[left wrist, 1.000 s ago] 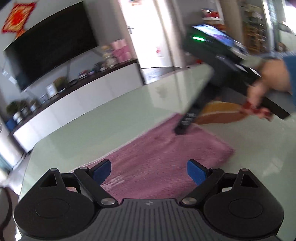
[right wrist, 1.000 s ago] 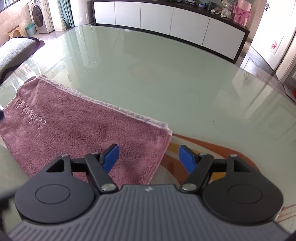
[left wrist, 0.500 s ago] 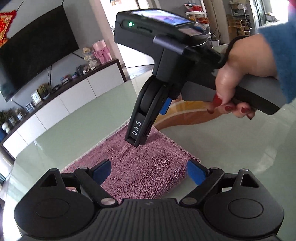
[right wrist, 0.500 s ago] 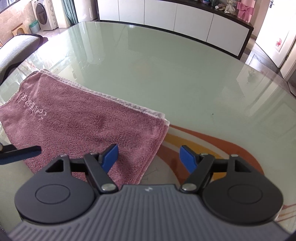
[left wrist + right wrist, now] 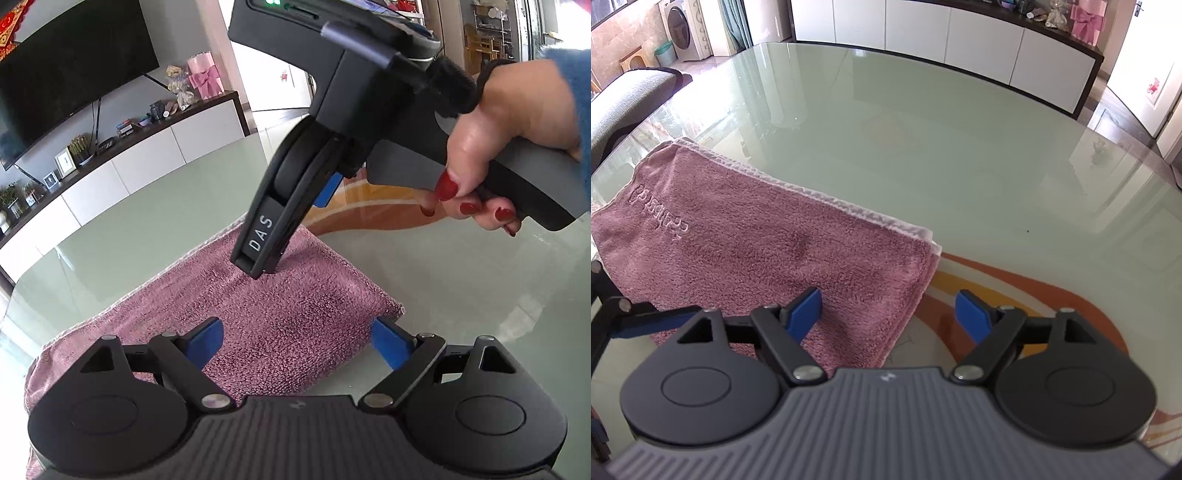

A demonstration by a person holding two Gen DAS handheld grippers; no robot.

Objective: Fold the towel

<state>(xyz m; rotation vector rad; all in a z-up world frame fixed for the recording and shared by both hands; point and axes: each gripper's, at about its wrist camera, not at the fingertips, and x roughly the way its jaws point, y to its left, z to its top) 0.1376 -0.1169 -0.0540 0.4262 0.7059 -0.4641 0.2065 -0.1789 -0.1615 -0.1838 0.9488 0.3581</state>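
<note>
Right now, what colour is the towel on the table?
Dusty pink towel with a pale edge trim, clearest in the right wrist view.

From my left gripper, jaws spread wide, I see the pink towel lying folded on the glass table, its near right corner between my blue pads. The right gripper comes in from the far right, its jaws just opening, black fingertips down on the towel's far part. A hand in a blue sleeve grips its handle. A TV hangs far left above a cabinet.
</note>
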